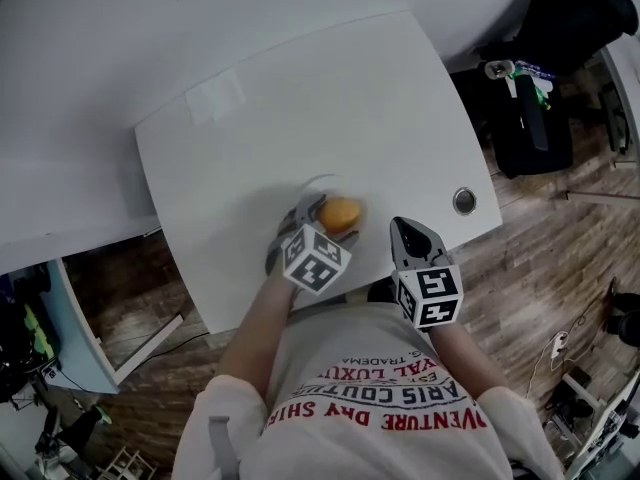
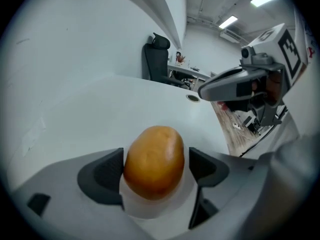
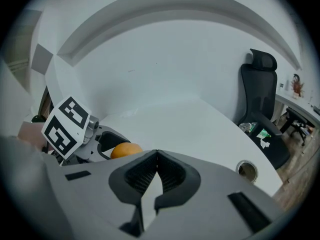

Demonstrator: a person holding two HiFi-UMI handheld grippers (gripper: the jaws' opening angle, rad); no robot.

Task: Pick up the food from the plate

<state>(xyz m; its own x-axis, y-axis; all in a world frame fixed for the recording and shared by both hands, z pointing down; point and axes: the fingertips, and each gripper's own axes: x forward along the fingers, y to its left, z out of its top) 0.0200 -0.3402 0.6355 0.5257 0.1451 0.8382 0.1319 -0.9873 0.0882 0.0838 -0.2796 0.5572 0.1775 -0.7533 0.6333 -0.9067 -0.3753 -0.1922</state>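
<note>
The left claw (image 2: 155, 160) is standing wide around the bun (image 1: 340, 213) on the plate (image 1: 324, 180); the right claw (image 3: 156, 156) is hanging closed, empty, above the desk (image 1: 300, 98).

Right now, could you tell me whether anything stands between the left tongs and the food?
Nothing visible does: the food sits on the plate, right between the open left tongs.

One bun (image 1: 341, 213), one plate (image 2: 150, 210), two hand-held grippers (image 1: 333, 218) (image 1: 402, 226).
</note>
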